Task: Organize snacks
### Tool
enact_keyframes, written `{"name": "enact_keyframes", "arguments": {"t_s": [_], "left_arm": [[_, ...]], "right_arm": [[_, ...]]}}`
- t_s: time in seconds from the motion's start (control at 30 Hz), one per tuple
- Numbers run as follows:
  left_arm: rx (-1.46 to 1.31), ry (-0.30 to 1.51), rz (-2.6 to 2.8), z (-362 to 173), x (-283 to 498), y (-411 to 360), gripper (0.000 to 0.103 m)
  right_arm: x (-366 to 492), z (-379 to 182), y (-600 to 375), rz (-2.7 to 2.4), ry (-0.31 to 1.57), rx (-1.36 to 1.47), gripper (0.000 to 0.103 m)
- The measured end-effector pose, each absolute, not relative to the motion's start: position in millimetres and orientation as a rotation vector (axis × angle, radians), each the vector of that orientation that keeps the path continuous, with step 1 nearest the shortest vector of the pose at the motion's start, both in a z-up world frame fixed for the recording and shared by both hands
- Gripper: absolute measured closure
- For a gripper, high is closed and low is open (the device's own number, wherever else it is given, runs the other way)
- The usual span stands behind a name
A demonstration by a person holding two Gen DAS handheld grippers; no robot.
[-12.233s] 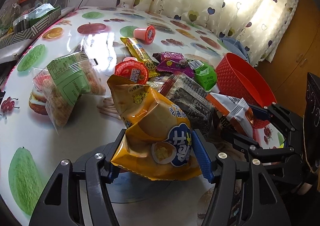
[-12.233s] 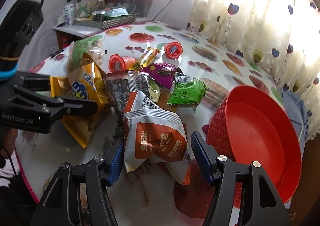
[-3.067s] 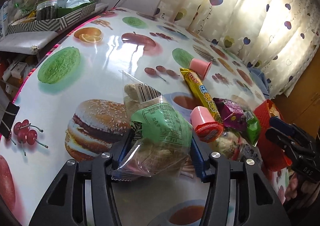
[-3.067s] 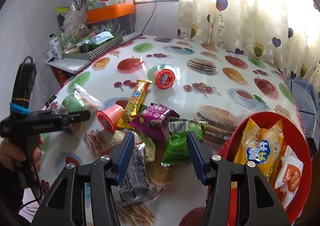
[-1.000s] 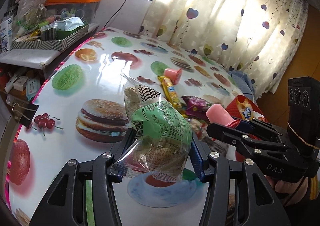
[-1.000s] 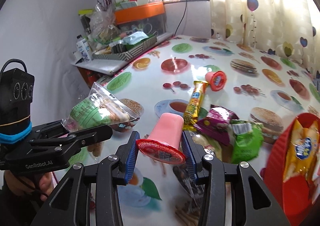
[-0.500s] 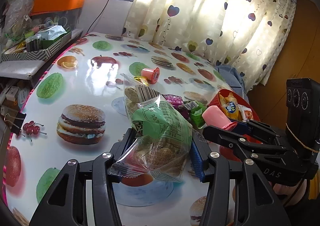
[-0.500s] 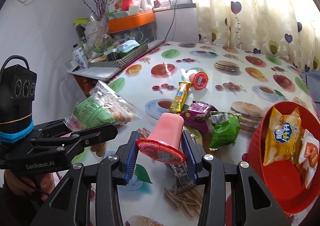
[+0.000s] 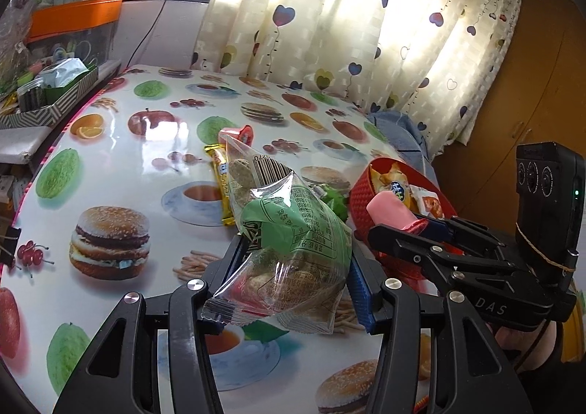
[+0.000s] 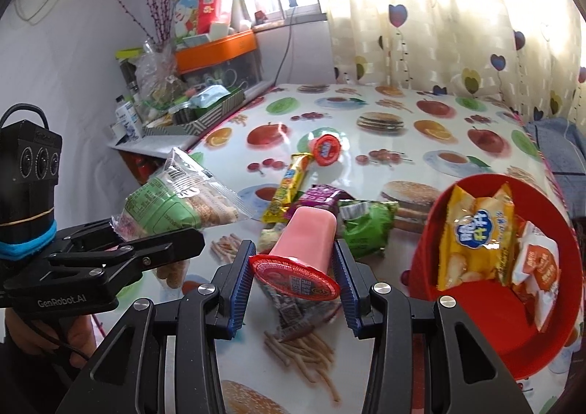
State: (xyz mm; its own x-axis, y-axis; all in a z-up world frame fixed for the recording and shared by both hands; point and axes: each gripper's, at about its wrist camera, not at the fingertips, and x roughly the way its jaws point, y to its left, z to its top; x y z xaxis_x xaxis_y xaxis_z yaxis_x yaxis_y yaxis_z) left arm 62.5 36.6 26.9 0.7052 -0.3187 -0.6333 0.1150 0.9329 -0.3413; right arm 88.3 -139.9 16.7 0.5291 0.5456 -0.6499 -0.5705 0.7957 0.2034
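My left gripper (image 9: 296, 275) is shut on a clear bag of biscuits with a green label (image 9: 289, 238), held above the table. The same bag (image 10: 179, 205) shows at the left of the right wrist view. My right gripper (image 10: 295, 269) is shut on a pink jelly cup with a red foil lid (image 10: 304, 245); the cup (image 9: 388, 211) also shows beside the left gripper. A red basket (image 10: 549, 333) at the right holds a yellow snack bag (image 10: 472, 234) and an orange-and-white packet (image 10: 538, 264). On the table lie a yellow bar (image 10: 287, 187), a purple packet (image 10: 322, 196), a green packet (image 10: 366, 227) and another jelly cup (image 10: 326, 148).
The table has a fruit and burger print cloth (image 9: 146, 165). A striped tray of clutter (image 10: 197, 117) and an orange-lidded box (image 10: 216, 48) stand on a side shelf at the back left. A heart-print curtain (image 9: 366, 29) hangs behind. A hand (image 10: 44, 337) holds the left gripper.
Both grippers have swung right with their loads, so the red basket now lies closer to the middle of both views. Both grips are unchanged.
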Motion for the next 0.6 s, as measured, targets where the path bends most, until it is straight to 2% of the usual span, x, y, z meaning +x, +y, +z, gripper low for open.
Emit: {"name": "enact_keyframes", "arguments": {"t_s": [0.6], "left_arm": [[-0.243, 0.757, -0.344, 33, 81, -5, 0.050]], "right_arm": [[95, 19, -186, 0.567, 0.748, 0.012, 0.062]]}}
